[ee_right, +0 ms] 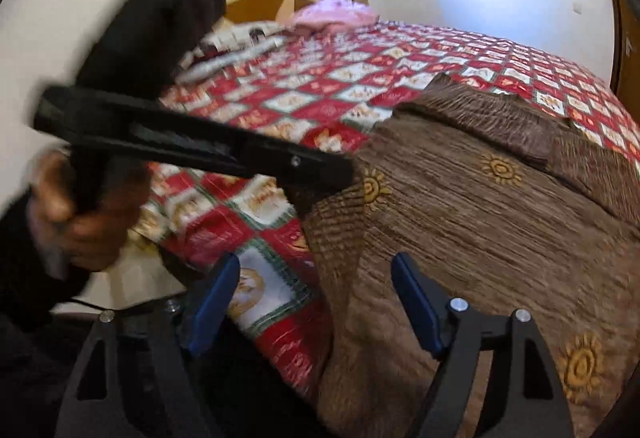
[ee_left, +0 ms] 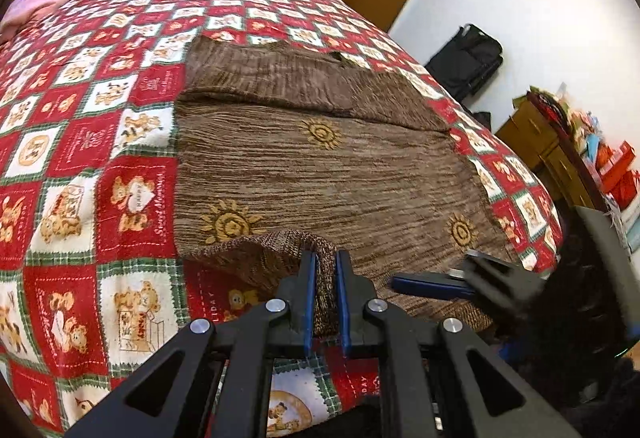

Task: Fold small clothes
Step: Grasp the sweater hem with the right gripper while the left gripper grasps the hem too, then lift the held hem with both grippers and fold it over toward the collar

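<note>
On the teddy-bear bedspread (ee_left: 92, 198) lay the brown sun-patterned garment (ee_left: 320, 166), its near edge cut off below my view. My left gripper (ee_left: 325, 270) was clamped on a lifted near corner of it. My right gripper (ee_right: 316, 278) stood open over the cloth's edge, perhaps touching it; blur hid that.

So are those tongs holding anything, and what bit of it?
The left tongs are pinched shut on the near corner of the brown cloth, lifting its edge. The right tongs are open, holding nothing, though the cloth's edge lies between them.
</note>
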Tool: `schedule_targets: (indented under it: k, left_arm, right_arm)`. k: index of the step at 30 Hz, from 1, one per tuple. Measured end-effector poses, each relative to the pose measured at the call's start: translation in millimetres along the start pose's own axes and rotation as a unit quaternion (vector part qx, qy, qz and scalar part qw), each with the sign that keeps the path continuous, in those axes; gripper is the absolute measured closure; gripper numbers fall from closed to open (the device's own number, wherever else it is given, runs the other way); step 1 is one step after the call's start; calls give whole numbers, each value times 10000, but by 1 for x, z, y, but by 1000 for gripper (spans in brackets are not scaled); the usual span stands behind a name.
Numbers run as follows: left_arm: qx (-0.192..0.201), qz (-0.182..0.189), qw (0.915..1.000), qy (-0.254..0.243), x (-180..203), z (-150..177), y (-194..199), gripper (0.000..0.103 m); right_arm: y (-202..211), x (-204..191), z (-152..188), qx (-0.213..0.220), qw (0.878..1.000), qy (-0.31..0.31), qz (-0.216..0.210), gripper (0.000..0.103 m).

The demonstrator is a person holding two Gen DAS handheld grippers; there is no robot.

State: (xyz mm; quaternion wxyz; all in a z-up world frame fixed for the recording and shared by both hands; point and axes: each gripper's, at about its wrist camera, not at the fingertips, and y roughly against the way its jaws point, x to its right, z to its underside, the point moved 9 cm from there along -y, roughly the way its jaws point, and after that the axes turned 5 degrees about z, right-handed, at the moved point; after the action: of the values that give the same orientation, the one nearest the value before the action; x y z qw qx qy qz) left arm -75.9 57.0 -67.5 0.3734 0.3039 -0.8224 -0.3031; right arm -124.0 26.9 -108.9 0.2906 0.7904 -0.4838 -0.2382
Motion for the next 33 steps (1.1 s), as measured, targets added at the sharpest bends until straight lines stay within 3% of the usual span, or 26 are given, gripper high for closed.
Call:
schedule_targets:
  k: [1,2,3,4,6,8,9,10,14,15,17,18,19,22,23,24,28,29,31,32,33]
  left_arm:
    - [-46,17,10000,-68,2,1,1,93]
    - [-80,-9,9998,-154,3,1,4,93]
    - [-101,-100,9996,-238,1,0,8,92]
    - [-97,-206,9993,-307,-3,-1,12,89]
    - [44,-525,9974,-496,-15,-6,25,82]
    - [175,-699,9950,-694,-24,-8,32,58]
    - [249,-726,9936,-825,-27,-10,35,39]
    - [331,-683,9921,-1000,-27,-11,36,33]
    - [143,-366,9784,-2030,-10,-2,25,33]
    - [108,-522,9672,-2485,-5,3,20,33]
    - [119,-1149,9278,-3548,-1,12,9,33]
    - [67,-1361,9037,-4058,2,18,3,33]
    - [-22,-1448,8791,-4541,4,26,-5,33]
    - [-211,-1481,8180,-5554,12,46,-23,33]
    - [-252,-1462,8002,-5811,15,51,-31,33]
    - [-299,-1421,7914,-5938,17,52,-37,33]
    - [-437,-1402,7724,-6179,17,46,-64,33]
    - [-467,-1437,7709,-6188,14,41,-70,33]
    - [-593,-1301,7918,-5938,6,26,-82,33]
    - [-713,-1118,8121,-5682,1,18,-87,33]
    - [-793,-1018,8261,-5485,-3,12,-92,33]
  right_arm:
    - [-10,2,0,-95,9998,53,138,30]
    - [-19,7,0,-166,9994,43,306,62]
    - [-28,15,2,-299,9987,-89,402,80]
    - [-34,26,4,-458,9976,-407,333,92]
    - [-38,52,8,-465,9913,-1229,74,90]
    - [-39,76,15,-485,9828,-1780,9,90]
    - [-38,86,18,-473,9781,-2023,-113,90]
    - [-36,92,20,-451,9732,-2237,-268,90]
    - [-33,99,26,-495,9661,-2488,-486,90]
    - [-33,98,24,-513,9664,-2465,-510,90]
    - [-30,96,21,-530,9668,-2444,-534,90]
    - [-27,97,19,-520,9666,-2441,-589,90]
    - [-24,97,15,-491,9659,-2452,-670,90]
    - [-17,98,5,-453,9618,-2540,-912,90]
    - [-15,101,1,-451,9609,-2559,-954,90]
    - [-15,103,0,-454,9608,-2569,-937,90]
    - [-21,120,-9,-510,9585,-2665,-879,90]
    - [-23,122,-11,-516,9580,-2676,-896,90]
    - [-25,130,-14,-513,9571,-2719,-857,90]
    - [-24,133,-15,-502,9572,-2730,-819,90]
    - [-24,138,-16,-476,9571,-2755,-757,90]
